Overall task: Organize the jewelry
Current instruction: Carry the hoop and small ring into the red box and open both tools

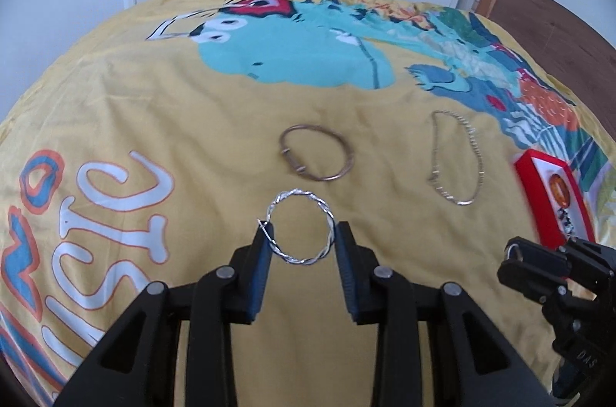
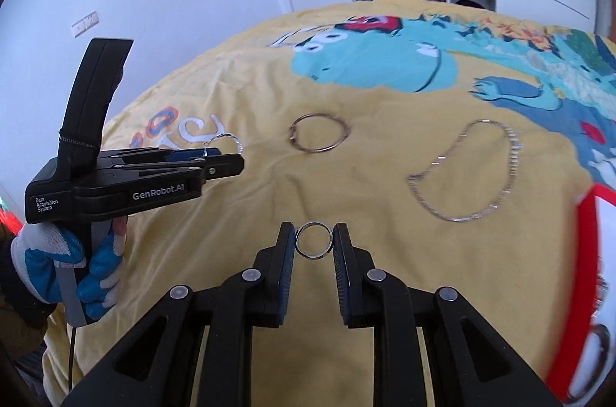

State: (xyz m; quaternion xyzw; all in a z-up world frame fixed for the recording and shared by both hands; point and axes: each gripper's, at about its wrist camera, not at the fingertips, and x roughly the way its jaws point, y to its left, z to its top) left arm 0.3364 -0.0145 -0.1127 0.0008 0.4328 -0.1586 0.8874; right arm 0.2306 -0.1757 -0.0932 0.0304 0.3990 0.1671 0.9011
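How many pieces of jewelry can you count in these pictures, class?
4: a twisted silver bangle in the left jaws, a small ring in the right jaws, a bronze bangle and a chain bracelet on the bedspread. The red box may hide more.

Views: my left and right wrist cameras, each looking down along my fingers, close over the yellow bedspread (image 1: 215,122); both share the copper bangle (image 1: 315,153) and chain (image 2: 467,172)
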